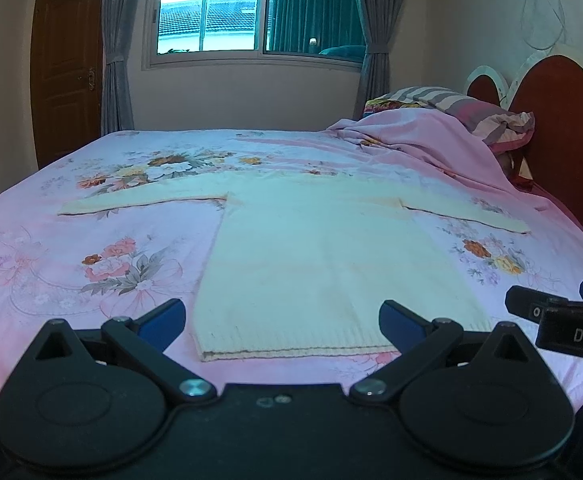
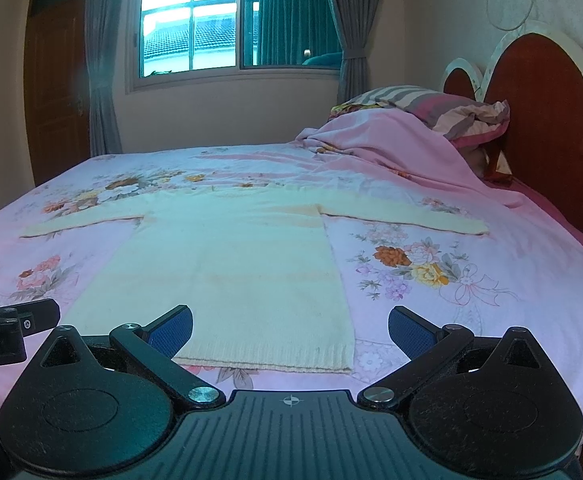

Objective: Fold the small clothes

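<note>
Daylight from a window [image 1: 215,12] with grey curtains [image 1: 117,44] falls on a bed [image 1: 51,208] covered in a pink sheet printed with flowers, and a brown wooden door [image 1: 67,72] stands in the wall at the far left. A red headboard [image 1: 563,128] with white trim rises along the bed's right edge, where a striped pillow [image 1: 463,106] lies half under a bunched pink blanket [image 1: 423,140]. A cream knitted sweater [image 1: 323,256] lies flat across the middle of the bed, its ribbed hem close to the near edge, its body running toward the far edge, and both sleeves spread straight out toward the left and right edges. The left gripper [image 1: 283,322] hovers low at the near edge with its blue-padded fingers [image 1: 163,322] spread wide, holding nothing; in its own view they sit either side of the hem's left part. The right gripper [image 2: 290,332] is level beside it, also wide apart and holding nothing, its left pad over the hem and its right pad [image 2: 411,332] above the bare sheet beyond the sweater's right corner. Each gripper shows at the edge of the other's view, the two near each other but apart.
</note>
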A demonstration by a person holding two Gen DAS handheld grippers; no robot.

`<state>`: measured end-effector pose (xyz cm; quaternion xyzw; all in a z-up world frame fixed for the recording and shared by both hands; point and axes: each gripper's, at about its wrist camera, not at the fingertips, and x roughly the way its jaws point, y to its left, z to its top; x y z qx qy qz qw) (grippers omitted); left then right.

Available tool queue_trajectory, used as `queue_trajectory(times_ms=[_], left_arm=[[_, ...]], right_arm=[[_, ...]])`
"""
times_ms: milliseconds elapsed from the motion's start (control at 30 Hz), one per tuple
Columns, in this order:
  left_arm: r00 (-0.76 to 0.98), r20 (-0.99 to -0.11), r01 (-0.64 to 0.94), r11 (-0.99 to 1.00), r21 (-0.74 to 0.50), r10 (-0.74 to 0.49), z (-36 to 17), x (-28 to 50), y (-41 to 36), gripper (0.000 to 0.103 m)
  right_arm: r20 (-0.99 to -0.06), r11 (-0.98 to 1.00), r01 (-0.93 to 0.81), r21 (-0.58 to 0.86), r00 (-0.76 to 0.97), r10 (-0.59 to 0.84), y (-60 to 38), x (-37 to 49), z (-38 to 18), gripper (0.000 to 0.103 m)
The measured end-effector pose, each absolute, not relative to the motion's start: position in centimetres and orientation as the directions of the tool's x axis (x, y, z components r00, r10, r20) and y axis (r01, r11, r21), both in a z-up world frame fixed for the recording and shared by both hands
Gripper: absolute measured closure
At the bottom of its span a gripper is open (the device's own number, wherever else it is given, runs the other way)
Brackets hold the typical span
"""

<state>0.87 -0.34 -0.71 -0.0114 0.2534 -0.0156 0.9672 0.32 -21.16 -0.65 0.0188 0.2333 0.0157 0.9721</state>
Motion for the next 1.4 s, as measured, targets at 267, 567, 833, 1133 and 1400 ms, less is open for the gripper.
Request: queue_trajectory(times_ms=[267,567,833,1133,1400], left_arm=[[0.87,-0.491,0.026,0.999,-0.026,-0.036,-0.7,1.0,-0.5,0.001],[0.871,-0.49,0.03,0.999,-0.018,-0.035,-0.6,1.0,-0.5,0.001],[0.867,-0.496,0.012,0.997,-0.076,-0.048,-0.5,1.2,0.1,0.001],[0.861,-0.5,-0.03,0.972,-0.234,-0.093,-0.9,6.1,5.7,0.002],[0.867,-0.495,-0.144,0.922,-0.358,-0.057,-1.5,16.1,17.2,0.005]], right_arm=[[-0.454,0.999,-0.022,0.044,0.89,0.04,-21.1,0.3,-0.7,0.0],[-0.453,0.999,-0.021,0.044,0.891,0.038,-21.1,0.3,-0.7,0.0],[-0.434,0.999,0.002,0.037,0.901,0.014,-21.3,0.3,-0.9,0.0],[-0.376,0.991,0.014,0.13,0.926,0.036,-23.3,4.5,-0.3,0.0],[-0.388,0.992,0.039,0.122,0.921,0.011,-25.1,13.5,0.5,0.0]])
